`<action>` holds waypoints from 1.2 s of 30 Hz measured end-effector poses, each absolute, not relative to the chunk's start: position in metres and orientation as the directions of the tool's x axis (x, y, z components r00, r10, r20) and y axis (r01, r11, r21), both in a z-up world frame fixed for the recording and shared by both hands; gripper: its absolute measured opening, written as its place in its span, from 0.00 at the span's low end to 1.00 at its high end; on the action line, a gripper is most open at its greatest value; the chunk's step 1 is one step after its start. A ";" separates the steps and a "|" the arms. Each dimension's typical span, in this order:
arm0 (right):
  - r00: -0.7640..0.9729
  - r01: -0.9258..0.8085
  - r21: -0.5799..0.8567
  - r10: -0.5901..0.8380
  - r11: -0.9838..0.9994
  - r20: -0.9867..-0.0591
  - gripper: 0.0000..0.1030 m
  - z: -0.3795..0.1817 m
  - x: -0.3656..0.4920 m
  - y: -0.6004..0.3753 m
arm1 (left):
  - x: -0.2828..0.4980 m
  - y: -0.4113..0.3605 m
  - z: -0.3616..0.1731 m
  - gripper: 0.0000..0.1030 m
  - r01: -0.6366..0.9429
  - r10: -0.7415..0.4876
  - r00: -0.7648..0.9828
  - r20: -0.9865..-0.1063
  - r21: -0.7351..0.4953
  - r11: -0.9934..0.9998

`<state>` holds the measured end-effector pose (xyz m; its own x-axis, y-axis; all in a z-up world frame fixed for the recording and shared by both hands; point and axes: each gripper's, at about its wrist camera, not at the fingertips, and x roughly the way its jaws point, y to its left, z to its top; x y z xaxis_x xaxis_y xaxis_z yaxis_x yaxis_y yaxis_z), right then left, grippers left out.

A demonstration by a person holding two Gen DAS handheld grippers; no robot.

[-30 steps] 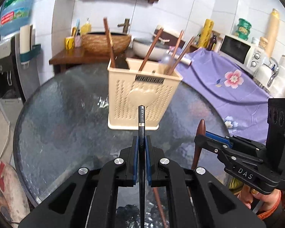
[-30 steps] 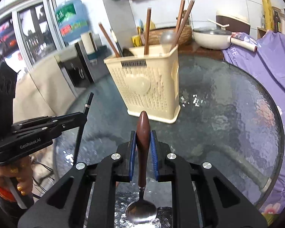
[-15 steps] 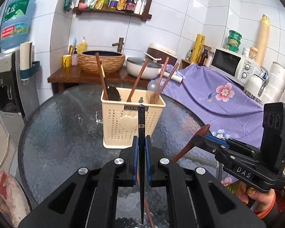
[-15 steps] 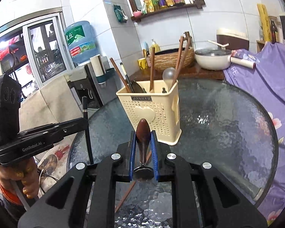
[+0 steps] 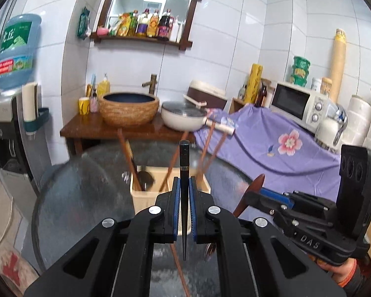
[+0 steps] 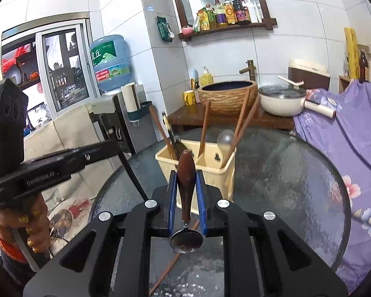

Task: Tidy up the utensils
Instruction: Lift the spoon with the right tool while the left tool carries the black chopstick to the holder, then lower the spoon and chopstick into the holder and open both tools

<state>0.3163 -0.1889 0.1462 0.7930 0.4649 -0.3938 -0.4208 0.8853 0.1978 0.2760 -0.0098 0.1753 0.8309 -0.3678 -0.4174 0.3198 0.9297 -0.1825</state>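
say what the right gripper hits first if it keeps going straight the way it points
Probably the cream utensil holder: it sits dead ahead of the right gripper, beyond the spoon it holds. Depth is unclear.

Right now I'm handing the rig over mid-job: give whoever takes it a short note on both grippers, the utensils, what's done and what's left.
Left gripper: shut on a black chopstick, held upright above the table.
Right gripper: shut on a spoon with a brown wooden handle, bowl end hanging toward the camera.
Cream utensil holder stands on the round glass table, ahead of both grippers.
Done: several brown chopsticks and a clear spoon already stand in the holder.
Left: drop both held pieces in; one brown chopstick lies on the glass below.
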 end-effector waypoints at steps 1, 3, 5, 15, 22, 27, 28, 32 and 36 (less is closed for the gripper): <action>0.796 -0.423 0.194 0.465 0.885 -0.387 0.16 0.152 0.319 -0.188 | 0.281 -0.010 0.187 0.07 0.320 -0.365 0.839 -0.403 -0.178 0.931; 0.800 -0.431 0.187 0.470 0.883 -0.374 0.16 0.171 0.328 -0.187 | 0.287 -0.008 0.205 0.07 0.321 -0.361 0.850 -0.384 -0.166 0.933; 0.801 -0.433 0.198 0.476 0.880 -0.363 0.15 0.191 0.340 -0.188 | 0.293 -0.007 0.222 0.07 0.318 -0.357 0.860 -0.364 -0.162 0.934; 0.850 -0.389 0.136 0.412 0.911 -0.327 0.16 0.238 0.393 -0.172 | 0.346 -0.002 0.261 0.07 0.231 -0.273 0.904 -0.328 -0.160 0.960; 0.857 -0.356 0.102 0.368 0.929 -0.361 0.16 0.184 0.419 -0.158 | 0.376 -0.005 0.204 0.07 0.176 -0.221 0.882 -0.417 -0.142 0.974; 0.838 -0.352 0.108 0.364 0.930 -0.406 0.16 0.144 0.427 -0.151 | 0.386 -0.003 0.160 0.07 0.170 -0.232 0.843 -0.485 -0.168 0.971; 0.839 -0.351 0.101 0.361 0.931 -0.408 0.16 0.139 0.427 -0.150 | 0.387 -0.003 0.153 0.07 0.173 -0.237 0.834 -0.497 -0.172 0.970; 0.841 -0.353 0.092 0.359 0.931 -0.404 0.16 0.131 0.425 -0.149 | 0.389 -0.004 0.132 0.07 0.184 -0.251 0.811 -0.529 -0.177 0.967; 0.832 -0.351 0.118 0.368 0.929 -0.416 0.17 0.124 0.429 -0.153 | 0.383 -0.005 0.123 0.13 0.188 -0.253 0.812 -0.526 -0.175 0.967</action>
<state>0.4292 -0.1532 0.1244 0.8315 0.3676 -0.4165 -0.3514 0.9287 0.1182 0.3826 -0.0045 0.1230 0.8119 -0.2528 -0.5262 0.1876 0.9666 -0.1749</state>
